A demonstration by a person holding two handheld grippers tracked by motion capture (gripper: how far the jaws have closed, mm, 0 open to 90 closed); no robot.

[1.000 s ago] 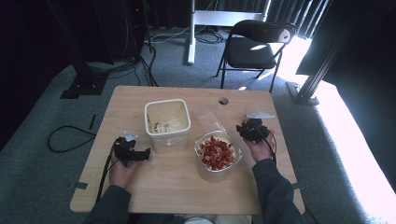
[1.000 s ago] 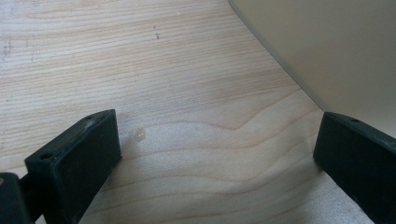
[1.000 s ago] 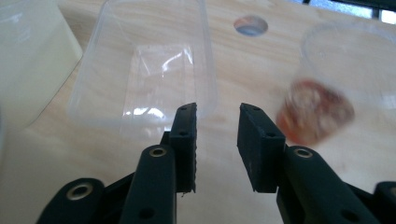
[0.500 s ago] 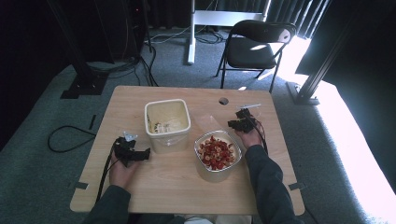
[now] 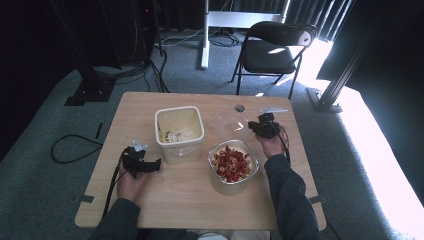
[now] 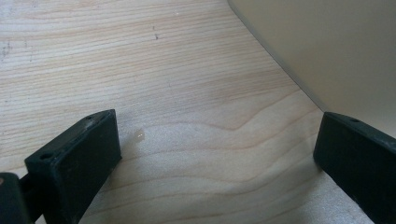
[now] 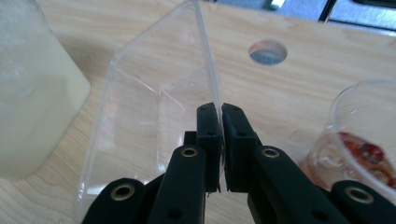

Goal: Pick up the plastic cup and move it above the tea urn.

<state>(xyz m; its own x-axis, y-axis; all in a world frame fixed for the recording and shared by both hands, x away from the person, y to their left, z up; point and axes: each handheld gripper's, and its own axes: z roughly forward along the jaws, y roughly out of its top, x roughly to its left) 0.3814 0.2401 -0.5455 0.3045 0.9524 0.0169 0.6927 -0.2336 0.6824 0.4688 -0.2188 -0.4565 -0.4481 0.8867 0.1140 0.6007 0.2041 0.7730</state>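
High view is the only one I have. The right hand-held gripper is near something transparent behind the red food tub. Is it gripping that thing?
Observer: Yes. In the right gripper view the right hand-held gripper has its jaws shut on the thin edge of a clear lid.
Operator: Is the lid flat on the table?
Observer: No. It is tilted, the gripped edge raised, the far side down near the table.
Operator: And the left hand-held gripper, is it open?
Observer: Yes. The left hand-held gripper has its jaws wide apart over bare wood, with nothing between them.
Operator: How close is it to the cream tub?
Observer: The cream tub wall stands just past one jaw.
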